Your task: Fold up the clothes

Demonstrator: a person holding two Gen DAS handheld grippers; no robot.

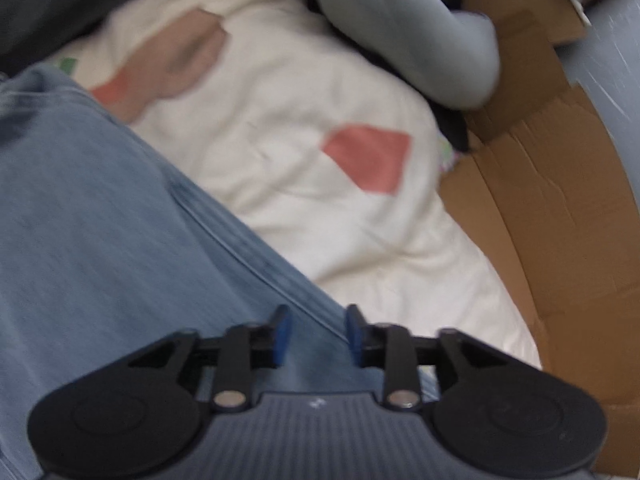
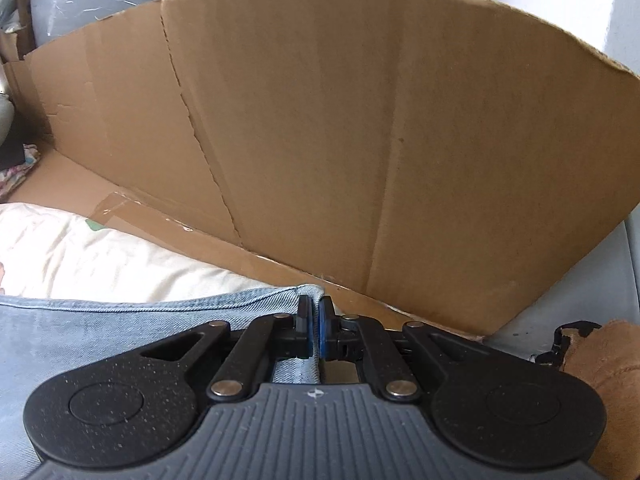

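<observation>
Standing across most of the right wrist view is a tall brown corrugated cardboard sheet point(image 2: 360, 120), creased and partly torn along one fold, its lower flap lying flat beneath the fabrics; in the left wrist view the same cardboard point(image 1: 560, 220) is running along the right edge of the scene. Lying on that cardboard is a cream quilted blanket with coral-red and tan patches point(image 1: 288, 152), which is filling the middle of the left wrist view and showing as a pale strip point(image 2: 88, 256) at the left of the right wrist view. Spreading over the blanket is the light blue denim garment point(image 1: 100, 240), its stitched seam running diagonally toward the lower middle of the left view, which is blurred. A pale grey sleeve-like piece of fabric point(image 1: 420, 32) is resting at the far edge of the blanket, beside the cardboard.

The left claw point(image 1: 318, 334) is hovering over the denim with its blue-padded jaws standing partly apart and nothing gripped between them. The right claw point(image 2: 315, 330) is pinching the hemmed corner of the denim garment point(image 2: 120, 320), its jaws pressed together on the fold of cloth, close to the foot of the cardboard sheet.
</observation>
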